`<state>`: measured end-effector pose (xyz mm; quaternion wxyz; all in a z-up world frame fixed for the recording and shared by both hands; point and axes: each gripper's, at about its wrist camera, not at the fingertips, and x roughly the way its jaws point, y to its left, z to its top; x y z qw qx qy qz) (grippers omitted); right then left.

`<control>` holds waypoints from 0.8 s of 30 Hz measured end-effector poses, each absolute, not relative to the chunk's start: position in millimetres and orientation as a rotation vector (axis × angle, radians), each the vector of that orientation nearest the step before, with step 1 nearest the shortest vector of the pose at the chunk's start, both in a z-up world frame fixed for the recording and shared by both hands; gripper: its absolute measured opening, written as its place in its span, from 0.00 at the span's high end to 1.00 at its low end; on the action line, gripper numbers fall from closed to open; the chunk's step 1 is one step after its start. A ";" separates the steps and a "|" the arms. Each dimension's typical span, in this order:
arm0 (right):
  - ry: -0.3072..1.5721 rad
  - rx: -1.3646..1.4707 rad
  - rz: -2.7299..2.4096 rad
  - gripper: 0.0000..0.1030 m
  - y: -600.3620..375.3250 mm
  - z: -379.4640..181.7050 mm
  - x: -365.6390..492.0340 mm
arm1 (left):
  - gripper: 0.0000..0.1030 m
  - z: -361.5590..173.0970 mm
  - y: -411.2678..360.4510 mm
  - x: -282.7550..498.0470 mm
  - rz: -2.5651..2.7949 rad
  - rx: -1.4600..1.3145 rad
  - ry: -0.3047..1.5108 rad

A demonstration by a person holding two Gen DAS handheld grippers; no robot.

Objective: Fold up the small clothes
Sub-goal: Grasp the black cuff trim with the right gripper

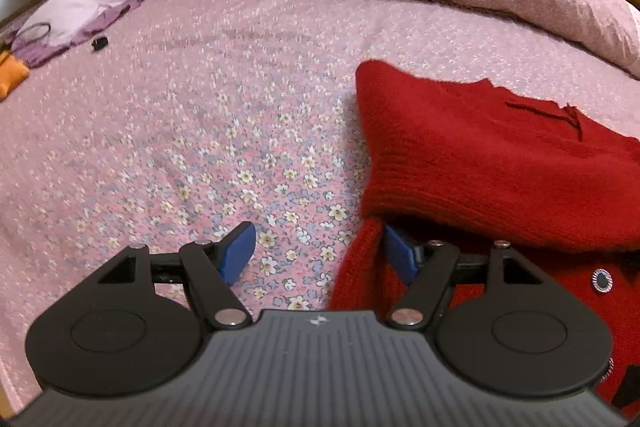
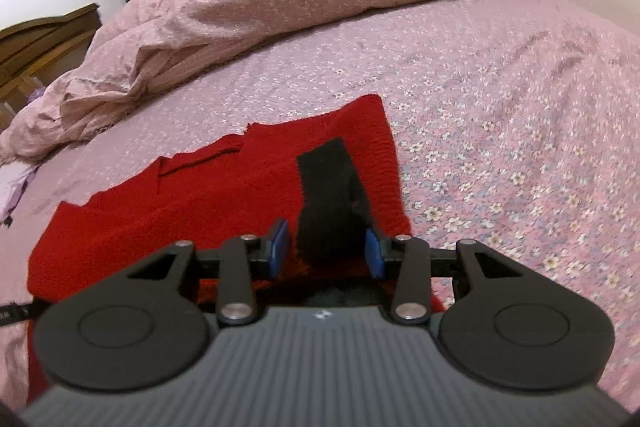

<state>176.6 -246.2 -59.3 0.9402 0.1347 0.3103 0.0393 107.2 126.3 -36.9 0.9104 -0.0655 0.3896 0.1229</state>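
While lying partly folded on the floral bed, red sweater reaching under both tools. Left gripper spread wide, empty, a ribbed red edge hanging just inside its right pad. Right gripper half apart over the black patch, pads seemingly not pressing. Probably best: pinch the near edges together, lift level, carry forward, lay flat without dragging the layer beneath.
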 end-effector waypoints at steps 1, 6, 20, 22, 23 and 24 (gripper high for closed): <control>0.629 0.263 0.082 0.59 -247.2 -56.5 174.6 | 0.27 -32.3 126.0 104.4 0.251 -0.129 0.795; 0.580 0.229 0.091 0.59 -253.5 -40.8 173.1 | 0.27 -6.7 124.0 97.1 0.234 -0.125 0.754; 0.646 0.230 0.196 0.59 -258.2 -45.7 239.1 | 0.28 6.3 80.8 150.8 0.073 -0.120 0.727; 0.662 0.224 0.198 0.59 -255.8 -49.2 247.3 | 0.28 2.0 73.1 162.8 0.042 -0.108 0.730; 0.671 0.216 0.196 0.59 -254.9 -51.2 251.7 | 0.28 -0.4 70.0 167.6 0.034 -0.104 0.732; 0.680 0.210 0.195 0.59 -254.0 -53.3 254.9 | 0.28 -3.1 68.0 172.5 0.036 -0.098 0.735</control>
